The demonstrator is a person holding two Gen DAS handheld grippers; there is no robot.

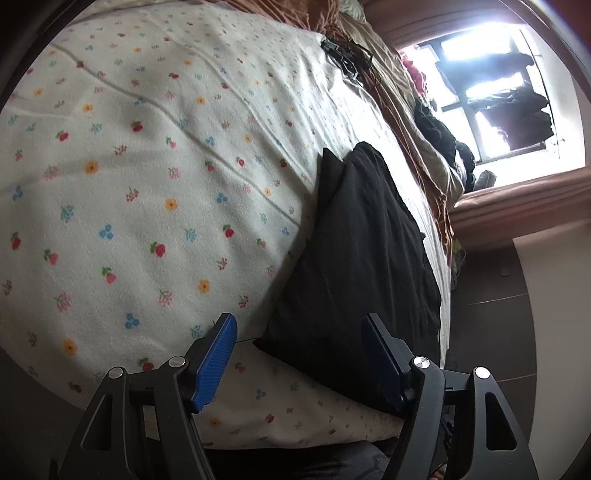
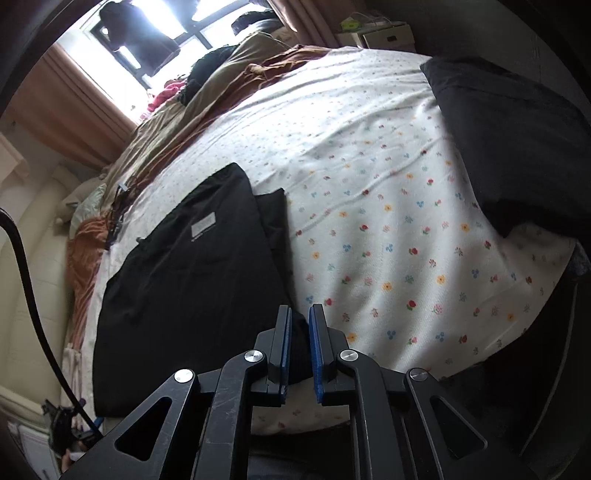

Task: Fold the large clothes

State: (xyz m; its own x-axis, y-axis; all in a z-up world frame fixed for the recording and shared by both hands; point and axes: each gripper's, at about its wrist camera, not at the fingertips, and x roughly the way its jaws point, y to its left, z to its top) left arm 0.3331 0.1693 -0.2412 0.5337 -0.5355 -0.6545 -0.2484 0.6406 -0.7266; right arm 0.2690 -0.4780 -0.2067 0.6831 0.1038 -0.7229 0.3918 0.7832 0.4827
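A black garment point(image 2: 192, 288) with a small grey label lies spread on the floral bedsheet point(image 2: 388, 192) in the right wrist view. My right gripper point(image 2: 300, 325) is shut on this garment's near right edge; dark cloth shows between the blue pads. A second black folded cloth point(image 1: 354, 266) lies near the bed's edge in the left wrist view and shows at the right in the right wrist view point(image 2: 517, 140). My left gripper point(image 1: 299, 332) is open and empty, just in front of that cloth's near corner.
Brown and tan bedding point(image 2: 221, 92) is heaped along the far side of the bed under a bright window point(image 2: 147, 33). Black cables point(image 1: 343, 55) lie on the sheet. A white nightstand point(image 2: 380, 33) stands in the far corner. Dark floor point(image 1: 487, 295) borders the bed.
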